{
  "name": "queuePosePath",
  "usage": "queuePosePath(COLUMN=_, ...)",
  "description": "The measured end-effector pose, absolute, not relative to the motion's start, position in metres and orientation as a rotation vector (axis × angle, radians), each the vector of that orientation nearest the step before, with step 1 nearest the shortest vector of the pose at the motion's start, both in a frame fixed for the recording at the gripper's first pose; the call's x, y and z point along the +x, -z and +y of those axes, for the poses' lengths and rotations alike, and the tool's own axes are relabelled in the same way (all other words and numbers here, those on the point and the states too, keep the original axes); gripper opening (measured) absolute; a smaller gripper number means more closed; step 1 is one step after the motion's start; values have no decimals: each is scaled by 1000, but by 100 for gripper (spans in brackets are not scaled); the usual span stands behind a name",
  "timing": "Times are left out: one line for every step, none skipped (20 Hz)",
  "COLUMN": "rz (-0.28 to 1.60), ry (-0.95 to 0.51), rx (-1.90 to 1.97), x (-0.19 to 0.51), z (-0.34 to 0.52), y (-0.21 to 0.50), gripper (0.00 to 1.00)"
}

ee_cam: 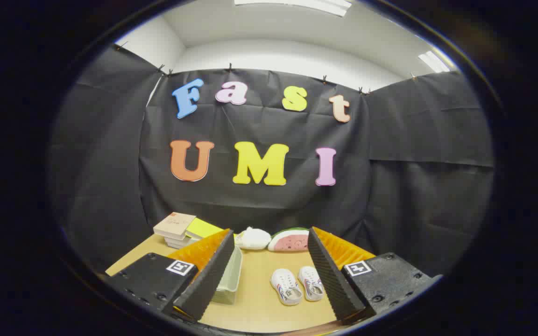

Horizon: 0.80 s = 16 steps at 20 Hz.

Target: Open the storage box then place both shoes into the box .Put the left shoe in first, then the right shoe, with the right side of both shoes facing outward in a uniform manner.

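Note:
Two small white shoes [298, 285] lie side by side on the wooden table [259, 308], toes pointing toward me, just inside my right finger. A pale storage box [230, 276] stands beside my left finger, partly hidden behind it; whether its lid is on I cannot tell. My gripper [269, 275] is held above the table with its fingers spread wide and nothing between them. The shoes sit ahead of the fingers, apart from them.
At the back of the table lie a stack of books [175, 228] with a yellow one [202, 228], a white plush toy [253, 238] and a watermelon-slice cushion [290, 241]. Black cloth walls the booth on three sides.

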State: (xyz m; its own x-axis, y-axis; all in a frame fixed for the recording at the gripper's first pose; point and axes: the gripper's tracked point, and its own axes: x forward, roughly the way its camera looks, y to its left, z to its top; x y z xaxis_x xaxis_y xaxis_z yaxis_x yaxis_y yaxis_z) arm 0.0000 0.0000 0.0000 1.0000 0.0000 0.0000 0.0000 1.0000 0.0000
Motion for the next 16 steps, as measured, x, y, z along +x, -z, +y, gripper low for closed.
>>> queuePosePath(rz=-3, ry=3, rx=-9, x=-1, z=-1, y=0, gripper=100)
queuePosePath(rz=-7, ry=7, rx=-17, x=0, z=-2, y=1, gripper=100)
queuePosePath(rz=-6, ry=10, rx=-23, x=0, z=-4, y=2, gripper=100)
queuePosePath(rz=-4, ry=14, rx=-26, x=2, z=-5, y=4, gripper=100)
queuePosePath(rz=-2, ry=18, rx=-26, x=3, z=-7, y=4, gripper=100)
queuePosePath(rz=-1, ry=19, rx=-23, x=5, z=-9, y=4, gripper=100)
queuePosePath(rz=-2, ry=24, rx=-19, x=6, z=-11, y=3, gripper=100)
queuePosePath(rz=-7, ry=25, rx=-16, x=8, z=-13, y=2, gripper=100)
queuePosePath(rz=-11, ry=25, rx=-16, x=10, z=-14, y=1, gripper=100)
queuePosePath(rz=-10, ry=27, rx=-16, x=14, z=-16, y=3, gripper=100)
queuePosePath(rz=-5, ry=26, rx=-15, x=17, z=-18, y=4, gripper=100)
queuePosePath(rz=0, ry=23, rx=-12, x=22, z=-19, y=6, gripper=100)
queuePosePath(rz=6, ry=19, rx=-10, x=26, z=-20, y=7, gripper=100)
queuePosePath(rz=14, ry=18, rx=-10, x=32, z=-22, y=9, gripper=100)
queuePosePath(rz=19, ry=15, rx=-11, x=38, z=-24, y=11, gripper=100)
queuePosePath(rz=22, ry=9, rx=-10, x=44, z=-26, y=13, gripper=100)
